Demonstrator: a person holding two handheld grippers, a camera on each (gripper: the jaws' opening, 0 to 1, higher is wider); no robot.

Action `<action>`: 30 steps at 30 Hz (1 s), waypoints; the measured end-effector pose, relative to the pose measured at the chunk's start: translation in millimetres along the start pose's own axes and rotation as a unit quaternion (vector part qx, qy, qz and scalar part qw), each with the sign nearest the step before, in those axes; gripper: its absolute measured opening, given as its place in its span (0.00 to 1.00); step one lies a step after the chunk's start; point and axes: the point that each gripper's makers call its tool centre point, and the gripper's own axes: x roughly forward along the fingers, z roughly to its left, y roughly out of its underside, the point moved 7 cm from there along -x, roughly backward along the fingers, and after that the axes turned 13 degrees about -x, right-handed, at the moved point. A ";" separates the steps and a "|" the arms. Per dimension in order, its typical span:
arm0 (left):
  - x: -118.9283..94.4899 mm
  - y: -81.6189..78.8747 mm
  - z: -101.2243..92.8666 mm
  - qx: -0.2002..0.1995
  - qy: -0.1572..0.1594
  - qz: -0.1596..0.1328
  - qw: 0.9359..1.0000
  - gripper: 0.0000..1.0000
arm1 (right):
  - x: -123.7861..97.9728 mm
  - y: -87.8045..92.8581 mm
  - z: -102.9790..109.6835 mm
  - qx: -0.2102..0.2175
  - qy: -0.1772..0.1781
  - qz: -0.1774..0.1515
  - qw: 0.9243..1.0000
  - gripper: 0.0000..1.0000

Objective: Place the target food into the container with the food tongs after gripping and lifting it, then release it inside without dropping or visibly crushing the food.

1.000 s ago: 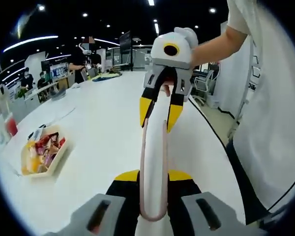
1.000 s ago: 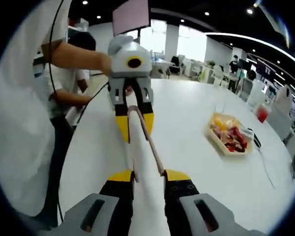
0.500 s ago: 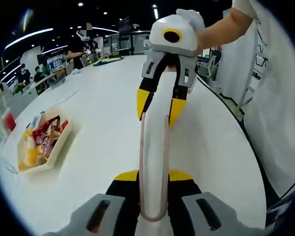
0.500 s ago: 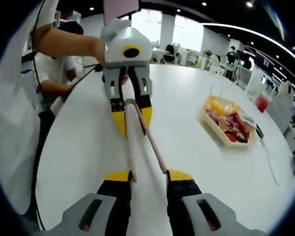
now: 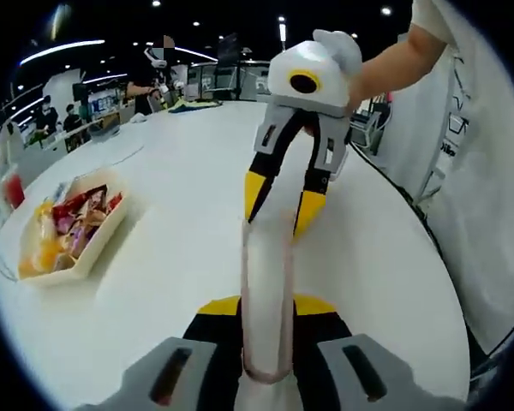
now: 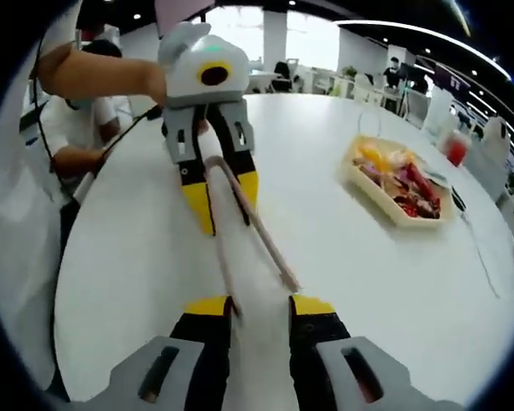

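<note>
Food tongs of pale pink-edged white plastic (image 5: 267, 291) run lengthwise between the two grippers above a round white table (image 5: 180, 248). In the left gripper view the looped hinge end of the tongs sits clamped between the left gripper's (image 5: 266, 306) yellow-tipped black jaws, and the far end reaches the right gripper (image 5: 282, 195), whose jaws close around it. In the right gripper view the two arms of the tongs (image 6: 240, 224) lie spread in a narrow V with nothing between them, the splayed tips resting between the right gripper's (image 6: 259, 306) own jaws while the left gripper (image 6: 220, 193) pinches the joined end. A cream, shallow tray (image 6: 385, 210) of mixed red, yellow and pink packaged food (image 6: 400, 178) stands on the table well apart from the tongs; in the left gripper view it (image 5: 94, 253) lies off to the left. A person's bare forearm (image 5: 392, 64) holds the right gripper.
</note>
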 end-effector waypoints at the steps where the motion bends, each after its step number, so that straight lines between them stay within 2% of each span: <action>1: -0.6 1.3 -0.2 0.004 -0.001 0.001 1.000 0.18 | 1.0 0.3 -1.2 0.000 0.003 -0.001 1.000 0.21; 2: 0.5 1.4 0.8 0.026 -0.007 -0.006 1.000 0.18 | 2.7 1.0 -2.3 0.007 0.006 -0.002 1.000 0.24; 5: 0.0 4.2 -0.6 0.029 -0.009 -0.011 0.999 0.19 | 4.9 0.5 -2.6 0.016 0.006 -0.007 1.000 0.25; 8: -0.9 5.2 2.0 0.054 -0.031 -0.020 0.998 0.19 | 5.9 -1.3 -1.4 0.016 0.008 -0.012 1.000 0.29; 10: -2.3 4.7 4.6 0.053 -0.050 -0.022 0.997 0.30 | 6.4 -2.0 0.7 0.016 0.009 -0.014 1.000 0.28; 11: -3.4 2.9 7.4 0.055 -0.066 -0.032 0.996 0.44 | 6.6 -2.3 1.8 0.015 0.010 -0.015 1.000 0.28; 13: -4.4 5.5 8.2 0.048 -0.070 -0.028 0.996 0.59 | 6.6 -3.3 5.4 0.017 0.012 -0.018 1.000 0.29; 14: -4.3 5.5 7.5 0.050 -0.066 -0.028 0.996 0.60 | 6.5 -4.3 6.3 0.020 0.016 -0.021 0.999 0.32; 19: -12.6 6.8 3.9 0.063 -0.087 -0.027 0.994 0.63 | -0.6 -10.9 4.7 0.043 0.043 -0.042 0.997 0.37; 22: -24.8 -0.1 0.2 0.039 -0.107 -0.060 0.992 0.65 | -9.3 -16.3 1.2 0.061 0.060 -0.057 0.995 0.40; 23: -32.9 -3.6 -2.2 0.014 -0.117 -0.082 0.990 0.66 | -13.9 -19.5 -0.2 0.072 0.070 -0.069 0.993 0.40; 25: -39.4 -6.7 -4.3 -0.014 -0.124 -0.104 0.987 0.69 | -16.3 -19.4 -1.4 0.080 0.079 -0.073 0.991 0.41; 27: -52.3 -13.7 -7.4 -0.061 -0.137 -0.147 0.978 0.74 | -19.6 -19.7 -3.3 0.093 0.099 -0.085 0.987 0.42; 28: -55.3 -15.3 -8.2 -0.072 -0.138 -0.156 0.975 0.80 | -22.2 -21.1 -3.8 0.092 0.105 -0.088 0.986 0.42; 29: -65.0 -19.9 -11.0 -0.108 -0.144 -0.185 0.966 0.84 | -24.8 -22.5 -4.3 0.091 0.112 -0.090 0.985 0.42; 30: -70.9 -22.9 -12.2 -0.121 -0.146 -0.202 0.961 0.89 | -26.8 -23.9 -4.9 0.091 0.118 -0.093 0.984 0.42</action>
